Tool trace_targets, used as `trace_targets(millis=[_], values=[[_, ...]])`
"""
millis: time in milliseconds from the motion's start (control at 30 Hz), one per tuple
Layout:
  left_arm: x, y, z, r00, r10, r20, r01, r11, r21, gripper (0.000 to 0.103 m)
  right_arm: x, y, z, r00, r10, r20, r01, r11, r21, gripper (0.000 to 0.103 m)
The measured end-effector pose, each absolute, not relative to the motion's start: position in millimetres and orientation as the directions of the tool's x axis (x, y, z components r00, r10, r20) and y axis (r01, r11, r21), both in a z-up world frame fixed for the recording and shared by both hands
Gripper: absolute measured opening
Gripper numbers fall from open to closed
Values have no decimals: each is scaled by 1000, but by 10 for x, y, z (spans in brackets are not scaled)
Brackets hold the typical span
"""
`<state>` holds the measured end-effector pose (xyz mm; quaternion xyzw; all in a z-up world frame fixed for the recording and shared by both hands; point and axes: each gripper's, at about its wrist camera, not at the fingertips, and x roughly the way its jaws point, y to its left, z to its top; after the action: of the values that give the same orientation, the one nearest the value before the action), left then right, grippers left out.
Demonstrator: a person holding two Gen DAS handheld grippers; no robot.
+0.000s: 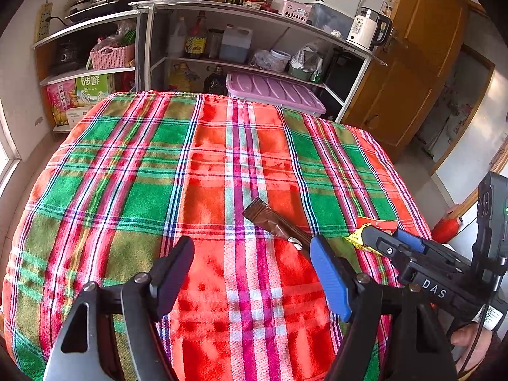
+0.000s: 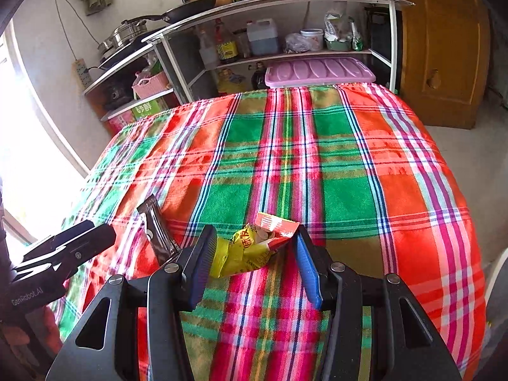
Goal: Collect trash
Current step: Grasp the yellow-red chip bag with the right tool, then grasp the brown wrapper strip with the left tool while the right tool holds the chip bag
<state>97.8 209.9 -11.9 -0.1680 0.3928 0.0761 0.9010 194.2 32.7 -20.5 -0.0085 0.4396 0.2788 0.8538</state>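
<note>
Nothing collected yet. Right gripper straddles yellow wrapper on table, unclamped; left gripper open, empty, near brown wrapper beside it.

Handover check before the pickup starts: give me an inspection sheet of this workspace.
Surface: plaid tablecloth covers the table.
Job's things: brown wrapper lies flat; crumpled yellow-red wrapper beside it.
Clutter: nothing seen elsewhere on the cloth.
Grippers: left gripper open, nothing between its fingers; right gripper open, astride the yellow-red wrapper.
Cables: power strip and its cord on the wall.
Surroundings: shelf unit with pots, pan, bottles, kettle; wooden door.
</note>
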Motion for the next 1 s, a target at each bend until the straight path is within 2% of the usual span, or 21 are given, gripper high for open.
trace_targets(millis=[333,367,433,567,633,1000], values=[[1072,2063,-162,669,-5,-743,-264,933,-243,77,1967,281,-328,447,459,-768,-469,851,236,49],[1085,2053,-165,669,-8,-744,-261,934,-244,77,1953,276,-333,449,460,-766,-472,850,233,48],[1113,2039,-175,664,-8,-748,-261,935,-242,77,1923,279,-342,456,451,-768,-477,852,217,34],[1162,1978,-172,664,-11,-748,-253,938,-238,77,1900,263,-347,460,449,-766,-479,852,212,33],[1190,1951,-182,662,-10,-750,-252,939,-235,77,1886,259,-351,463,453,-762,-481,850,213,29],[1324,1844,-313,637,21,-771,-272,942,-199,77,1880,127,-342,466,475,-746,-465,849,250,28]])
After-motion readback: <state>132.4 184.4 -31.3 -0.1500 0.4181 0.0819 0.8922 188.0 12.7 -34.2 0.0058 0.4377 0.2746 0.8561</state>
